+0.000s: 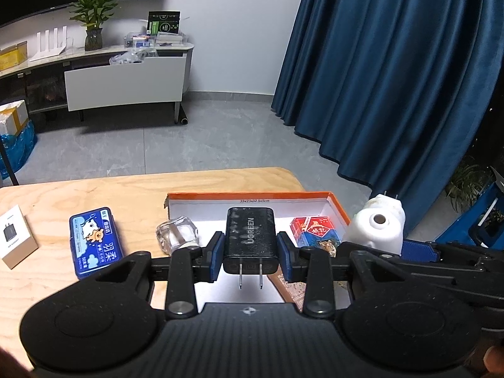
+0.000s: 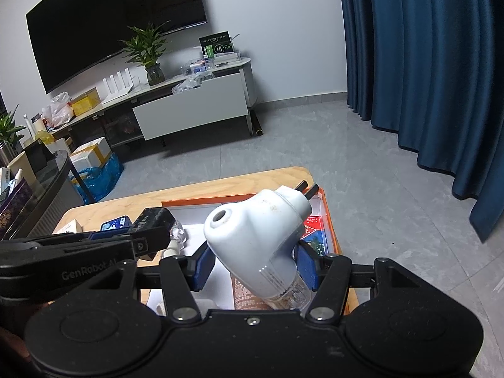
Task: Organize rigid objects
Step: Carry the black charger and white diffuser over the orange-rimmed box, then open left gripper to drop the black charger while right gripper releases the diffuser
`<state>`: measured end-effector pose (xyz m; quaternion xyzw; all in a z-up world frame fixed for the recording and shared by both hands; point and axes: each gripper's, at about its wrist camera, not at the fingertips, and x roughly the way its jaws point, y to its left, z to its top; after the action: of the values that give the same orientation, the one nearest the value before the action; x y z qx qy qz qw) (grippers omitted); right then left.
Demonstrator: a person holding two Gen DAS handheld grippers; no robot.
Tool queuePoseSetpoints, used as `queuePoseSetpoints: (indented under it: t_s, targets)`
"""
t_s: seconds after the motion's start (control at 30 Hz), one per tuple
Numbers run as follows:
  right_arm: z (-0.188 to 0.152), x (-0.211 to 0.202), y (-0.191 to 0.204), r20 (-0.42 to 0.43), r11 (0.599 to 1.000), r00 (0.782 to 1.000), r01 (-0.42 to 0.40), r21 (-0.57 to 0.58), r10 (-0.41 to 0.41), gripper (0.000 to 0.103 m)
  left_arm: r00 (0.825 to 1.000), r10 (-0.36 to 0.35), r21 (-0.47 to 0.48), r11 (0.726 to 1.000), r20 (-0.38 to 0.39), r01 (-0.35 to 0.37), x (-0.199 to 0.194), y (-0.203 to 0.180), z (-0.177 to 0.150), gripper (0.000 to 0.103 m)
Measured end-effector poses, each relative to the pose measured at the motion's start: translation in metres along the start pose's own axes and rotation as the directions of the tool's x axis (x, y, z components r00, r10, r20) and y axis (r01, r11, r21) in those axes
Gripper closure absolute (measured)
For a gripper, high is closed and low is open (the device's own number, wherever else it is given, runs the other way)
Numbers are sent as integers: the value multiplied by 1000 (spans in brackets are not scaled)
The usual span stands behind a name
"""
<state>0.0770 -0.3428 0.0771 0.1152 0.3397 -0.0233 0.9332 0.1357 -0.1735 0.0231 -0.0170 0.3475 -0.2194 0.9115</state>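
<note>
Black, stiff and light, the charger [image 1: 250,239] is sitting clamped by its flat sides in the left tool [image 1: 250,260] over the orange-rimmed box [image 1: 338,204] near the tabletop's [image 1: 126,189] far right corner, while the right tool [image 2: 255,264] is squeezing the smooth, slippery white plug-in diffuser [image 2: 255,236].

Blue curtains [image 1: 393,72] hang at the right. A dark television [image 2: 110,22] is mounted above a long cabinet [image 2: 189,107] bearing a potted plant [image 2: 148,53]. Grey tiles cover the floor [image 1: 204,145].
</note>
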Motion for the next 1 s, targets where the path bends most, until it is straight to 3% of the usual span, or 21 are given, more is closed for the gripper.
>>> queuePoseSetpoints:
  t_s: [0.2, 0.3, 0.47, 0.67, 0.77, 0.87, 1.0]
  targets:
    - [13, 18, -4, -17, 1000, 1000, -9, 11, 9, 35, 1000, 14, -8, 1000, -13, -14, 11, 2, 3, 67]
    - [21, 29, -7, -24, 999, 999, -30, 14, 30, 28, 999, 29, -9, 1000, -22, -29, 17, 5, 4, 67]
    - [30, 20, -15, 43, 998, 998, -41, 42, 39, 23, 999, 29, -11, 1000, -38, -29, 23, 6, 5, 67]
    - [33, 5, -15, 83, 1000, 997, -5, 28, 2, 22, 999, 5, -10, 1000, -53, -5, 35, 1, 6, 67]
    - [33, -1, -16, 94, 999, 996, 5, 40, -9, 22, 997, -51, -20, 999, -55, 50, 36, -1, 6, 66]
    - [31, -8, -15, 107, 999, 994, 19, 47, -24, 21, 996, -76, -19, 997, -45, 75, 33, -5, 6, 35]
    - [31, -18, -11, 123, 999, 992, 27, 35, -31, 20, 997, -75, -6, 997, -19, 75, 18, -4, 4, 35]
